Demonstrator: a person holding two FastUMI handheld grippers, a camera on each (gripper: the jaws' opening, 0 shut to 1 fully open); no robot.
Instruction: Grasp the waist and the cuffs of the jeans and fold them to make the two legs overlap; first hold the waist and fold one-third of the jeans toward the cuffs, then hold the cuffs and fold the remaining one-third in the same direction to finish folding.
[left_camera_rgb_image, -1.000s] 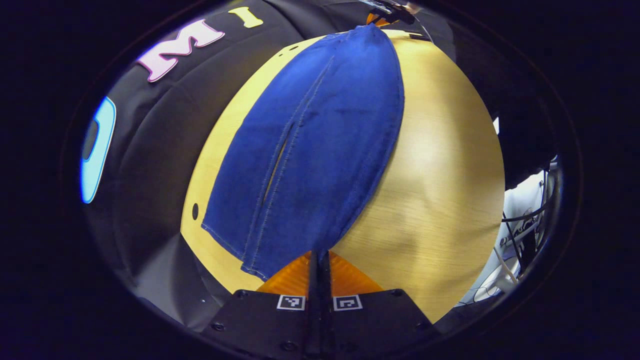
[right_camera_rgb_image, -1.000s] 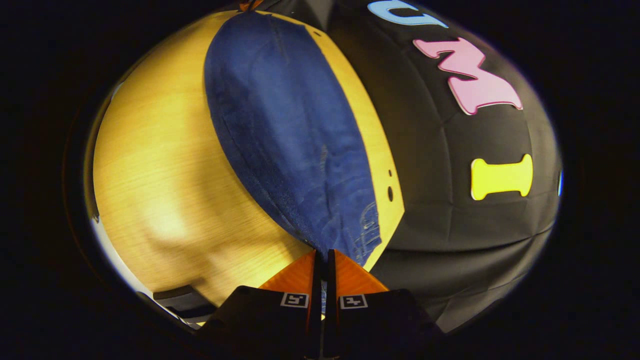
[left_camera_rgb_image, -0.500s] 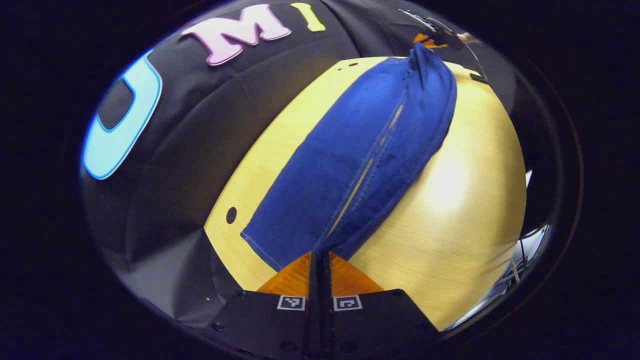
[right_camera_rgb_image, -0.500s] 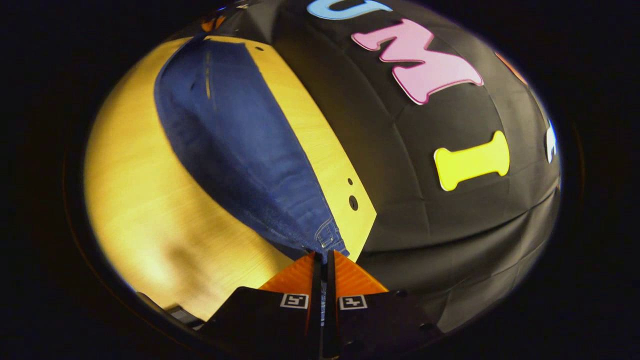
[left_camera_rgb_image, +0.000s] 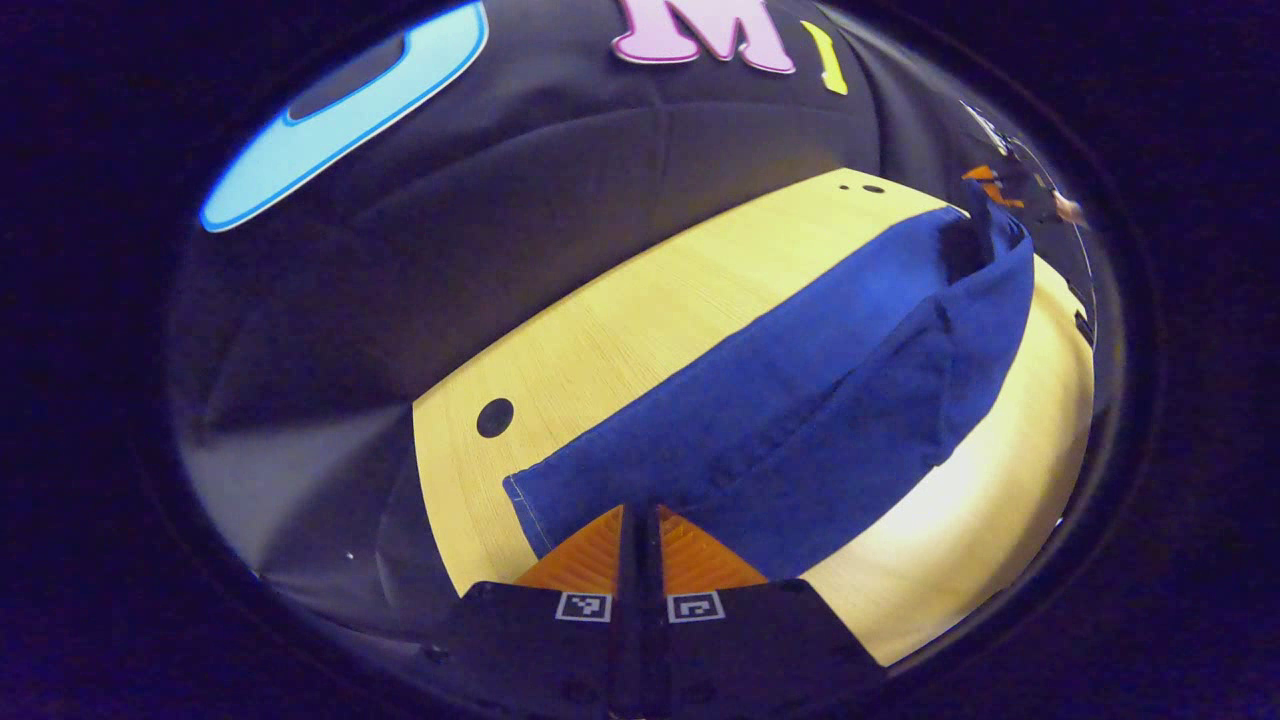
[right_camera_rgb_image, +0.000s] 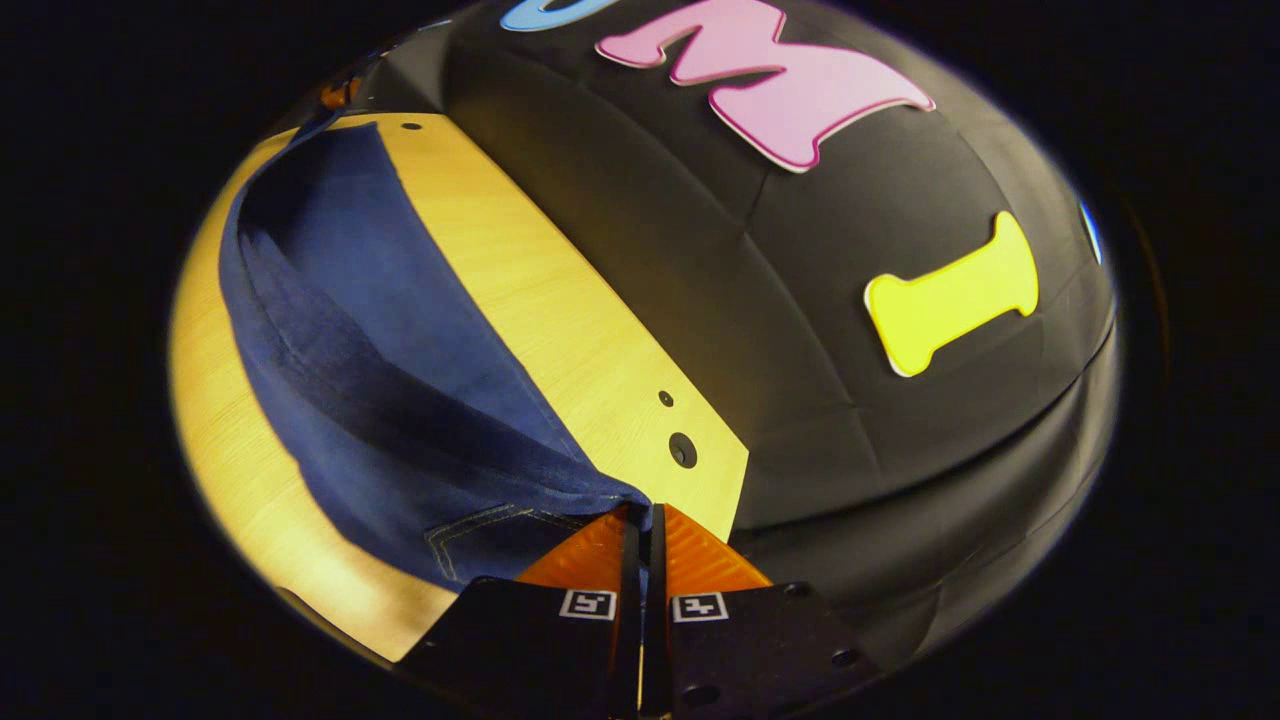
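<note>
- In the left gripper view, the left gripper (left_camera_rgb_image: 640, 515) has its two orange fingers closed to a thin slit on the cuff end of the blue jeans (left_camera_rgb_image: 790, 400). The cloth meets the fingertips there, so they appear to pinch the hem.
- From that grip the jeans stretch away across the pale wooden table (left_camera_rgb_image: 640, 330), one leg being carried over the other, with a long soft ridge down the middle.
- At the far end of that view, the other gripper (left_camera_rgb_image: 985, 185) holds the waist raised.
- In the right gripper view, the right gripper (right_camera_rgb_image: 645, 515) has its orange fingers nearly together on a corner of the waist, beside a stitched pocket (right_camera_rgb_image: 480, 525).
- The jeans (right_camera_rgb_image: 370, 330) sag between the two grips, and the lifted edge curls over.
- Judged by that sag, the denim is soft, fairly heavy and not fragile. It should drape and drag rather than keep a shape.
- The thick seamed edges, waistband and cuff hem, look the surest places to grip.
</note>
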